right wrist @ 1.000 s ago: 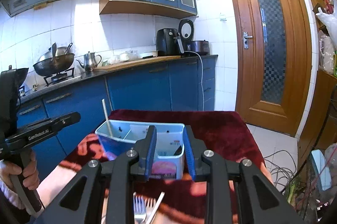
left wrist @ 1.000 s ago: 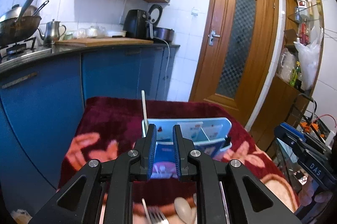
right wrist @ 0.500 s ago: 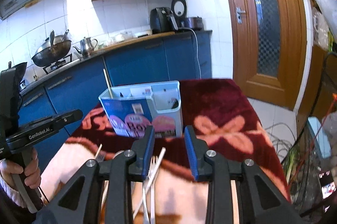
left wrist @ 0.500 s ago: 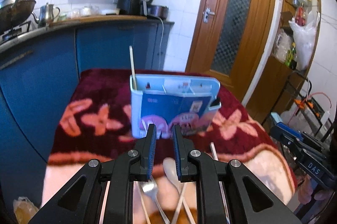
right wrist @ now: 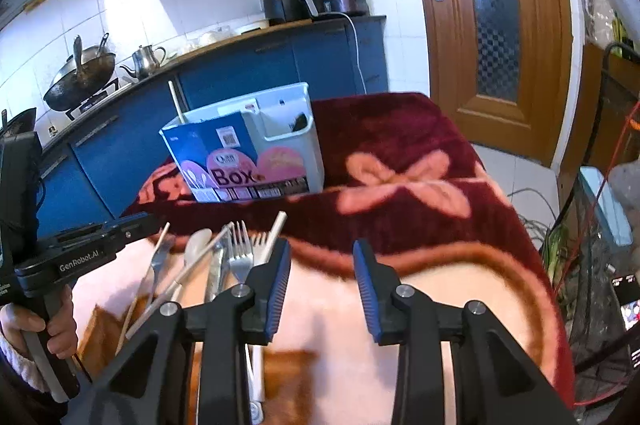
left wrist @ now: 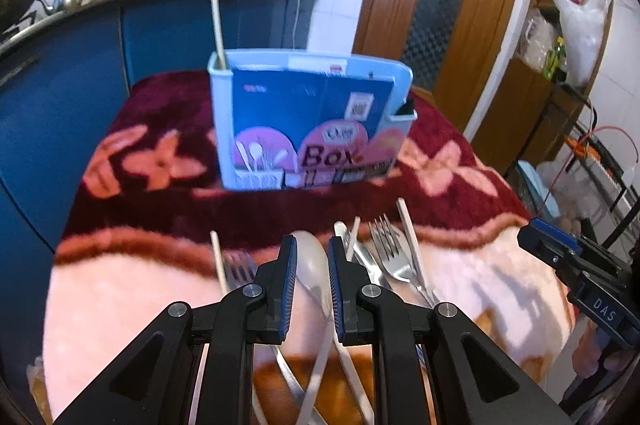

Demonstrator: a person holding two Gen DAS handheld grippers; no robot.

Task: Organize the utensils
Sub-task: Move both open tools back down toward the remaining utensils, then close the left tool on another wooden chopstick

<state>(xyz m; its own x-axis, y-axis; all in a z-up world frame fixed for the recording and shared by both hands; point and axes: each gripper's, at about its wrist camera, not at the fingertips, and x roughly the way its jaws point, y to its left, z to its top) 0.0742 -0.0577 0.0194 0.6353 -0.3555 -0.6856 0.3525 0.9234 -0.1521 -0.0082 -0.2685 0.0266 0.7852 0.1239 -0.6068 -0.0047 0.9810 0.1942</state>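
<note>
Now | right gripper (right wrist: 322,263) fingers parted | cloth (right wrist: 400,153) beneath seemingly bare

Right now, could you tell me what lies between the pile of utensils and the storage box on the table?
Nothing: both wrist views show only bare red flowered blanket between the utensils and the box.

A table draped in a plush dark-red blanket (left wrist: 168,105) with pink flowers and a pale border carries everything. The pale-blue utensil box (left wrist: 308,121) stands upright on it. Nearer than the box, a loose heap lies on the blanket: forks (left wrist: 390,253), a pale spoon (left wrist: 310,261) and what look like chopsticks (left wrist: 410,237), crossing one another.
</note>
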